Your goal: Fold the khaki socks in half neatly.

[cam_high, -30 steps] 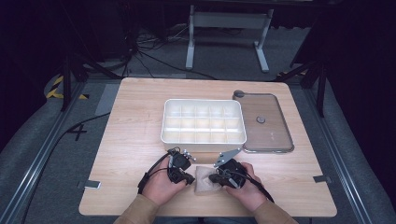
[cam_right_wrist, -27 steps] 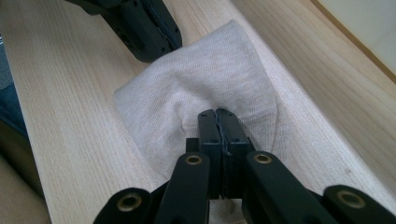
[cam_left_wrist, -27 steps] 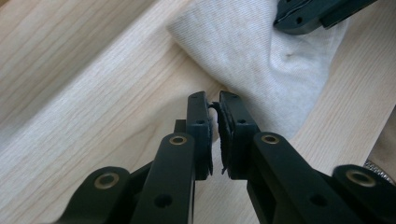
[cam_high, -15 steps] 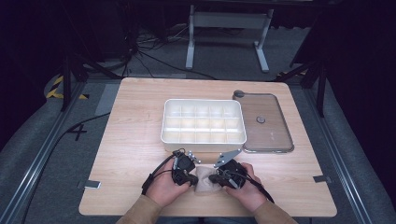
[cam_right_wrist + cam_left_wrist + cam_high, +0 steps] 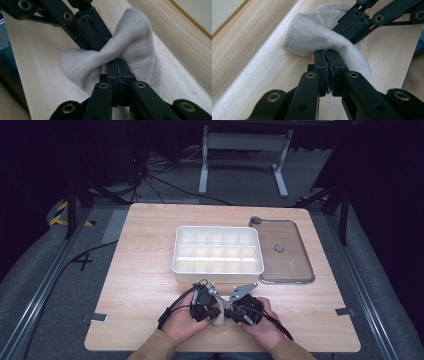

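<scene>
A small pale grey-beige knit cloth (image 5: 218, 319) lies bunched near the table's front edge, pinched from both sides. My left gripper (image 5: 329, 53) is shut on one fold of the cloth (image 5: 312, 32); its jaws have just been closing on it. From the opposite side my right gripper (image 5: 117, 62) is shut on the cloth (image 5: 133, 37). The two grippers meet almost tip to tip: the right gripper (image 5: 359, 21) shows just beyond the cloth in the left gripper view, and the left gripper (image 5: 92, 27) in the right gripper view. In the high view, left gripper (image 5: 210, 309) and right gripper (image 5: 231, 312) sit between both hands.
A white tray (image 5: 216, 271) with several compartments stands mid-table, just behind the grippers. A clear flat lid (image 5: 292, 262) lies to its right. The table's front edge is close below the hands.
The left gripper has edged right toward the right gripper and closed on the cloth. The right hand has stayed put.
</scene>
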Motion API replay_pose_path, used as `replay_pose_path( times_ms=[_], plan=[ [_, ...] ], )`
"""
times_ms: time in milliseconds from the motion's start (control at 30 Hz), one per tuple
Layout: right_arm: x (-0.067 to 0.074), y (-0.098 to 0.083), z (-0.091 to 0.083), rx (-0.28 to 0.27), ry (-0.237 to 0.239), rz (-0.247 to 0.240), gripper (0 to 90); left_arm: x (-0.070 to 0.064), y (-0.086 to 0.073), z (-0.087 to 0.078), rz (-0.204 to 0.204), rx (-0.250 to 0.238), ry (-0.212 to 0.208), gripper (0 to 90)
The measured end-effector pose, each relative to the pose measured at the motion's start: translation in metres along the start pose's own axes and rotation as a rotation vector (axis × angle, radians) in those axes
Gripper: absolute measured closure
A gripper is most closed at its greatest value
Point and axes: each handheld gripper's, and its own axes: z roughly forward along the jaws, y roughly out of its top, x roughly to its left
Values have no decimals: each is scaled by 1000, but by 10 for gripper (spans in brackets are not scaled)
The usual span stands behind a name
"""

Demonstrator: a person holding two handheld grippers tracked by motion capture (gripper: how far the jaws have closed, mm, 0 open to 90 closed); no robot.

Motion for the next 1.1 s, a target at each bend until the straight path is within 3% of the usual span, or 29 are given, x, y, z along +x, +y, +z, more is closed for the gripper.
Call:
replay_pose_path(
  times_ms=[167, 333, 400, 567, 700, 1100],
  plan=[
    [-2, 0, -3, -4, 9, 6, 900, 3, -1, -1, -20, -2, -9, 846],
    [-6, -2, -16, -15, 4, 10, 900, 3, -1, 0, -28, 10, -14, 845],
    [-16, -7, -31, -11, -3, 29, 900, 5, 0, 0, -31, 5, -15, 844],
    [-33, -22, -42, 31, -37, 76, 900, 6, 0, 0, -35, 8, -22, 843],
    [-33, -30, -36, 71, -10, 81, 900, 5, 2, 0, -39, 14, -23, 843],
    [-21, -25, -25, 75, 8, 46, 900, -3, 7, -5, -9, -32, -26, 828]
  ],
)
